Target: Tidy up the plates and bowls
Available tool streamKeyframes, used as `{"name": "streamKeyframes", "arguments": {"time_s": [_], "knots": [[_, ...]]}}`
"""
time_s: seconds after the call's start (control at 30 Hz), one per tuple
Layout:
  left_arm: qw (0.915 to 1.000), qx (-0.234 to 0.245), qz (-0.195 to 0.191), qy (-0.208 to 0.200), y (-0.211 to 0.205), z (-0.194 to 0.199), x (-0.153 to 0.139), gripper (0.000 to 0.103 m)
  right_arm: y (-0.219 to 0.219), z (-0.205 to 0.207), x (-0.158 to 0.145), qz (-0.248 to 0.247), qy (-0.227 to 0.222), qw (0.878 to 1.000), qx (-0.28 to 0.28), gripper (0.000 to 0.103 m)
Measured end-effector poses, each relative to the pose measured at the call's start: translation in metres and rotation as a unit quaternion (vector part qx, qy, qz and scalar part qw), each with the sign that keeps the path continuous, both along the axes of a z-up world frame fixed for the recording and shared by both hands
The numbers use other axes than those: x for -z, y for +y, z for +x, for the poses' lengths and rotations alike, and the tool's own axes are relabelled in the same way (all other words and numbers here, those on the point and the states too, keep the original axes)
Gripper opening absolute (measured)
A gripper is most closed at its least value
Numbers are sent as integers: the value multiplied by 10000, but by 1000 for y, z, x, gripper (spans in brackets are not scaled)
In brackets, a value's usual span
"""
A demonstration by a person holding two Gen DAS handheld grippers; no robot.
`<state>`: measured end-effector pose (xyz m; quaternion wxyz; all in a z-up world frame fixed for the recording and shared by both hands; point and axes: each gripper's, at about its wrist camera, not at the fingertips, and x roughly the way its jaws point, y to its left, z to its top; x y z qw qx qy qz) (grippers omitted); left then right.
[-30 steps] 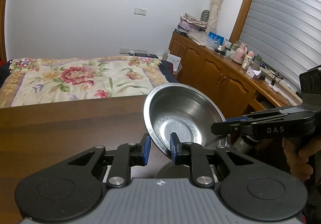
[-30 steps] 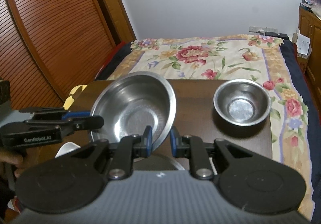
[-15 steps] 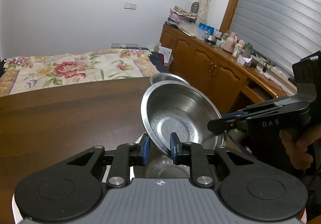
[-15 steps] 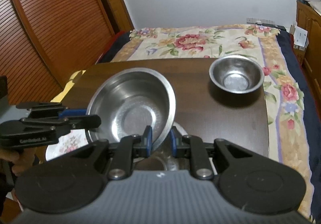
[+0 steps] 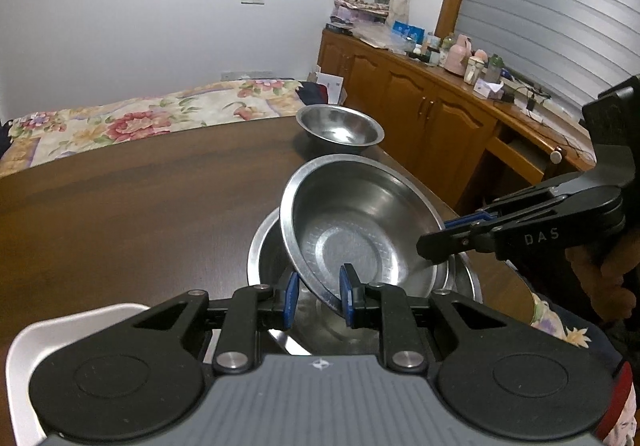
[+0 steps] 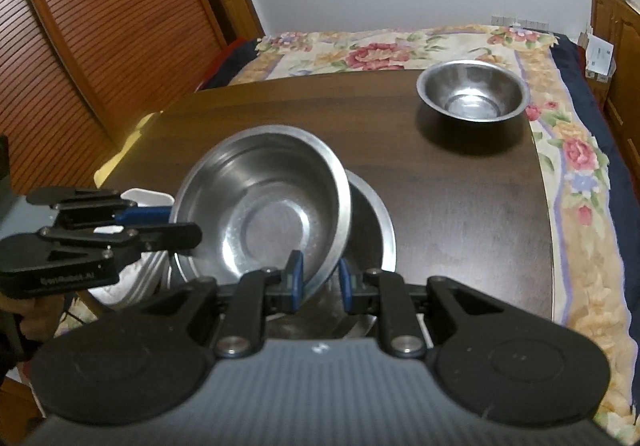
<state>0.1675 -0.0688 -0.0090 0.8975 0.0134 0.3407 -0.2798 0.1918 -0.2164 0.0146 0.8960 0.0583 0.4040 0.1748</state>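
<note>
A medium steel bowl (image 5: 352,222) (image 6: 264,214) hangs tilted, gripped at opposite sides of its rim. My left gripper (image 5: 318,298) (image 6: 180,228) is shut on the near rim in the left wrist view. My right gripper (image 6: 320,282) (image 5: 434,244) is shut on the opposite rim. Directly beneath sits a larger steel bowl (image 5: 260,250) (image 6: 380,222) on the dark wooden table (image 5: 120,206) (image 6: 460,206); whether the two bowls touch I cannot tell. A small steel bowl (image 5: 340,126) (image 6: 472,94) stands apart at the far right of the table.
White plates (image 6: 136,278) (image 5: 24,346) lie at the table's near left edge, beside the larger bowl. A bed with a floral cover (image 6: 380,50) lies beyond the table. A wooden cabinet (image 5: 420,114) with clutter runs along the right wall. A hand (image 5: 600,278) holds the right gripper.
Both grippers have come down and forward with the medium bowl between them. It now hangs right over the larger bowl, and the small bowl has come fully into the left wrist view.
</note>
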Motion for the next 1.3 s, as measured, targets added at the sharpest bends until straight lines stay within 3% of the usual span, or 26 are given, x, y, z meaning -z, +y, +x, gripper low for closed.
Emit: {"name": "streamKeyframes", "arguments": {"time_s": [0.23, 0.6, 0.93, 1.3], "knots": [[9999, -37, 105, -88, 1, -7, 9, 23, 2, -7, 12, 17, -88, 9999, 73, 21], [9955, -14, 696, -648, -12, -13, 17, 24, 14, -12, 15, -540, -519, 9972, 87, 21], [9932, -34, 876, -763, -17, -12, 21, 23, 23, -11, 14, -1060, -682, 9920, -98, 21], [9933, -43, 861, -770, -17, -9, 21, 20, 23, -13, 12, -1184, -764, 9898, -207, 20]]}}
